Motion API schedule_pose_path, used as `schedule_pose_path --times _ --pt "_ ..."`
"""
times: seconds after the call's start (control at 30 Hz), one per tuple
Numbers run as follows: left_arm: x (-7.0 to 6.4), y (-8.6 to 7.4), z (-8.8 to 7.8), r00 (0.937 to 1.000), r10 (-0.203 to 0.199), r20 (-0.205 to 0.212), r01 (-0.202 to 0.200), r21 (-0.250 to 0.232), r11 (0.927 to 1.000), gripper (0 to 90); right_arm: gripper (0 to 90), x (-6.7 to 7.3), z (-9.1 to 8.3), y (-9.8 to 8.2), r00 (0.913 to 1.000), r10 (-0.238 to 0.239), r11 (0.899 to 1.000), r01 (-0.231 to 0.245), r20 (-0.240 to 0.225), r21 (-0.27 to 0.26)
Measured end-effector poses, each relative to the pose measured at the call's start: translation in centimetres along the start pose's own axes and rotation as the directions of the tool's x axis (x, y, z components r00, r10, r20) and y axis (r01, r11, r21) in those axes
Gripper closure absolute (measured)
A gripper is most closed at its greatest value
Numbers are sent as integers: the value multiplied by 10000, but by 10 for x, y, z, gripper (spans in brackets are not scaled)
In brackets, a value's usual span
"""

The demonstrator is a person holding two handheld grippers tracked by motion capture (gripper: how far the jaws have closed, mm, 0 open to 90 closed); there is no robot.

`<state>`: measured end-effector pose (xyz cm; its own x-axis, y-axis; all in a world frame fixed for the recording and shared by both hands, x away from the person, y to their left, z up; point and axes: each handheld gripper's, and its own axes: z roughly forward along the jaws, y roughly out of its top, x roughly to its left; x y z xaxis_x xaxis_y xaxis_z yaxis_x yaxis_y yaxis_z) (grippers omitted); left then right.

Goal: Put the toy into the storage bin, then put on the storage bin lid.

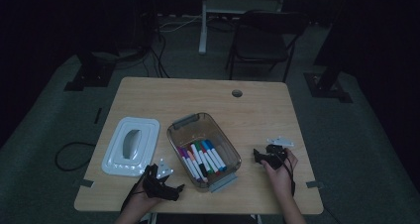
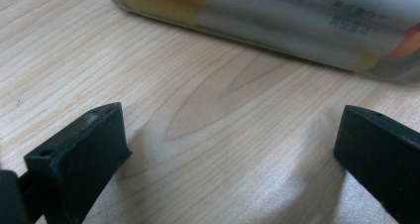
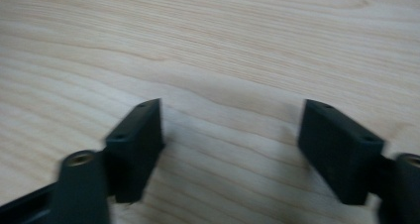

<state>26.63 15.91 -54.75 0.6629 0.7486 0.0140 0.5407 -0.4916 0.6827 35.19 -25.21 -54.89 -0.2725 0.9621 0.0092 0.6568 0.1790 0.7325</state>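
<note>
High view: clear marker bin (image 1: 181,135), white lid (image 1: 130,145); left gripper (image 2: 228,144) released, right gripper (image 3: 230,140) released over woodgrain

The surface (image 2: 208,149) is showing pale, smooth wood grain with a slight sheen. Ahead of the left gripper (image 2: 233,154), matt black plastic, the clear glossy plastic bin (image 2: 391,70) is holding smooth plastic markers (image 2: 307,21).
</note>
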Motion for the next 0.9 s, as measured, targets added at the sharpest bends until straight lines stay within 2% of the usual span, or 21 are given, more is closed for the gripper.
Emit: schedule_pose_path --times 0.13,0.2,0.33,0.47,0.53,0.67,0.77,0.9 --pt "-1 0 -2 9999 -99 -81 100 122 9999 5 151 0 0 0 9997 181 9998 -183 189 89" --pt "-2 0 -2 9998 -140 -154 143 163 9998 6 128 0 1 0 9999 92 9999 -93 133 128" --pt "-2 0 -6 9985 -41 -554 54 244 9997 6 129 1 -2 -3 9999 62 9999 -64 87 143" --pt "1 0 -9 9984 -206 -532 215 154 9997 6 121 1 -2 -3 10000 57 9999 -57 44 156" --pt "2 0 -11 9985 -232 -500 241 169 9996 6 121 1 -4 -5 9993 274 9995 -278 251 145" --pt "7 0 -15 9986 -472 -246 479 277 9985 6 119 2 -4 -5 9989 317 9993 -323 355 160" --pt "10 1 -18 9985 -495 -230 503 320 9982 6 119 -1 -4 -5 9998 118 9998 -120 140 158" --pt "16 2 -24 9969 -762 -202 765 147 9970 7 119 -2 -4 -5 10000 -48 9999 49 -26 159"
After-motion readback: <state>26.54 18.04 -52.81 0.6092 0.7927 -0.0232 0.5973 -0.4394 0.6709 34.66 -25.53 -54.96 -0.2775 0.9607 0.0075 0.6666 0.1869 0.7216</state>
